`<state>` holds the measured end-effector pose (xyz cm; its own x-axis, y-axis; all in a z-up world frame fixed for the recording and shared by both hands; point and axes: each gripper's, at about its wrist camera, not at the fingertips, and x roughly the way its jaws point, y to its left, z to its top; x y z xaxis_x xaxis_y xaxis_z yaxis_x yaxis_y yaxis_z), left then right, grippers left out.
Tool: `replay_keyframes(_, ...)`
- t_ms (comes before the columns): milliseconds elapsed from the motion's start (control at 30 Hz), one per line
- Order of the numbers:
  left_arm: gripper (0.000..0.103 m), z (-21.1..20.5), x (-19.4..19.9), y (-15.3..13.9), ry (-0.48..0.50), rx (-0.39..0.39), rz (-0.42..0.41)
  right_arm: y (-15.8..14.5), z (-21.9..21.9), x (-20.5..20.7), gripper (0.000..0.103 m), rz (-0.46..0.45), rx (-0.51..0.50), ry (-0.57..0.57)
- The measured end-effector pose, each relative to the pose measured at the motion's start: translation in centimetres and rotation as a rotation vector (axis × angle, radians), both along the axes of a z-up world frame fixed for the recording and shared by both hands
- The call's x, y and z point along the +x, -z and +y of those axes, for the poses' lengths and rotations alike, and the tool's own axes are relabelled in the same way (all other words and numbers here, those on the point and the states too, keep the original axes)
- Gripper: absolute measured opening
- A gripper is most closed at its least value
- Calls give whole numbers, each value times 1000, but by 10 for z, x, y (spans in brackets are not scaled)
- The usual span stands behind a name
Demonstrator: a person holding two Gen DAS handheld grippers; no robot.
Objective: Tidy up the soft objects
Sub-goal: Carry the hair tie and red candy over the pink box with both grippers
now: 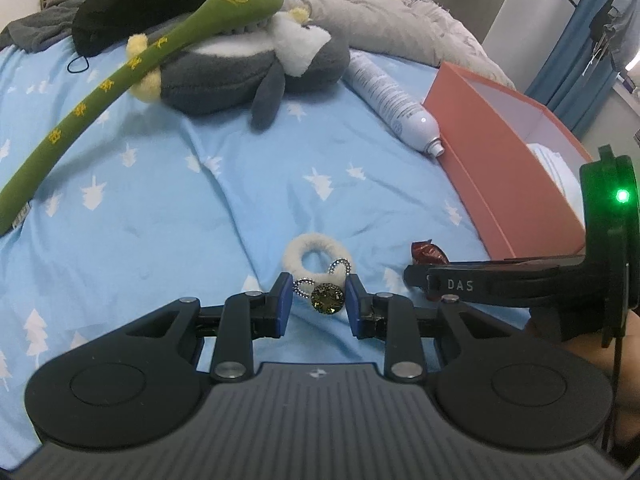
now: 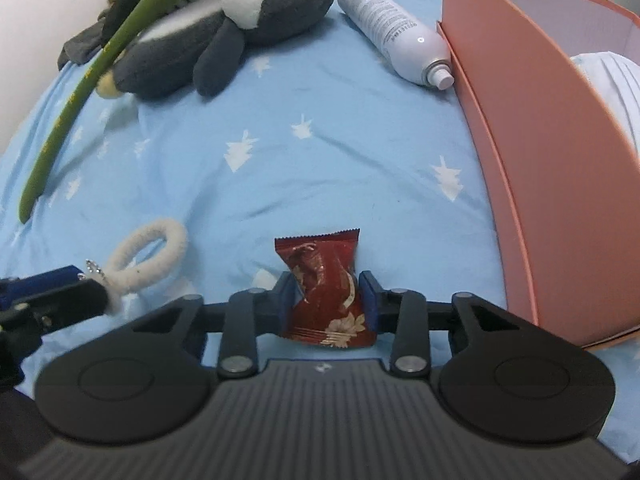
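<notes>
Blue tree-print bedsheet, pickup step: left gripper gapes around the fluffy white jewelled scrunchie bottom centre; right gripper clamps the red snack packet. Next: pink box, right.

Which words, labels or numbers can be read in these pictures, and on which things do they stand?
"DAS": white letters on the black finger of the right gripper, seen from the left wrist.
Printed text on the white spray bottle: too small and blurred to read.
Yellow embroidered signs along the green plush stick: not legible.
Red snack packet: only a pattern, no readable words.
</notes>
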<state>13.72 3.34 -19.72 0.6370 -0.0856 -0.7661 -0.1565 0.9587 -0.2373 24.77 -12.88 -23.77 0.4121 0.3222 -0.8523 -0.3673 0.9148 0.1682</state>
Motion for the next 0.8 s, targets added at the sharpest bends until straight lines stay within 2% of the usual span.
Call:
replay_keyframes(233, 33, -2, 9, -21, 11, -4, -37, -38, -13, -3, 37, -49, 54, 19)
replay_keyframes(467, 33, -11, 25, -54, 52, 18, -97, -81, -28, -3, 37, -107, 105, 32)
replay_keyframes(667, 33, -28, 45, -94, 111, 36, -171, -121, -44, 4, 37, -180, 136, 51)
replay_keyframes(800, 33, -45, 61, -131, 157, 46, -242, -152, -57, 7, 37, -241, 145, 62)
